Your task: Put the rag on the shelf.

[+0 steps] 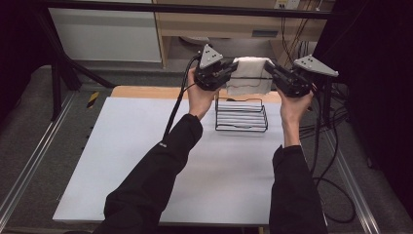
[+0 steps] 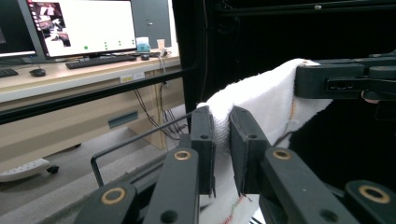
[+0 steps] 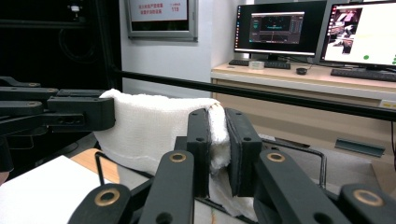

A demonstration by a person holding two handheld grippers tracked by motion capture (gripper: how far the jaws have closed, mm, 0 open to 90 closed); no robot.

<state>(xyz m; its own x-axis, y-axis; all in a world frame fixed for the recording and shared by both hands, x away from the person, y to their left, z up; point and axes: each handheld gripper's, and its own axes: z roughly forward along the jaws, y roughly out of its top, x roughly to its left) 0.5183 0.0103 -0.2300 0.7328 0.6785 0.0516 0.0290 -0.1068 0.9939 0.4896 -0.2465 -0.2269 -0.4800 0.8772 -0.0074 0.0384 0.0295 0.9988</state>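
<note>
While the person's arms are reaching in from the bottom of the high view, both hands are holding a white towel [image 1: 249, 74] up in the air, stretched out between the two tongs. The left gripper [image 1: 228, 73] is pinching the towel's left top corner, and the right gripper [image 1: 269, 69] is pinching the right one, so the cloth is hanging down between them like a little banner.

In the left gripper view the two black jaws are standing nearly closed with the towel [image 2: 261, 100] squeezed in the narrow gap, and the other tong is showing at the far end of the cloth. The right gripper view is telling the same story (towel [image 3: 154, 126] bunched up between the pads, jaws clamped tight on it).

The towel is hovering above the far edge of the white table [image 1: 146, 161], just over and a bit behind a black wire rack [image 1: 241, 116] that is sitting on the tabletop. Its lower edge is looking close to the rack's back rail, though I can't tell if it's actually touching. A desk with monitors [image 3: 275, 28] is glowing in the background.
</note>
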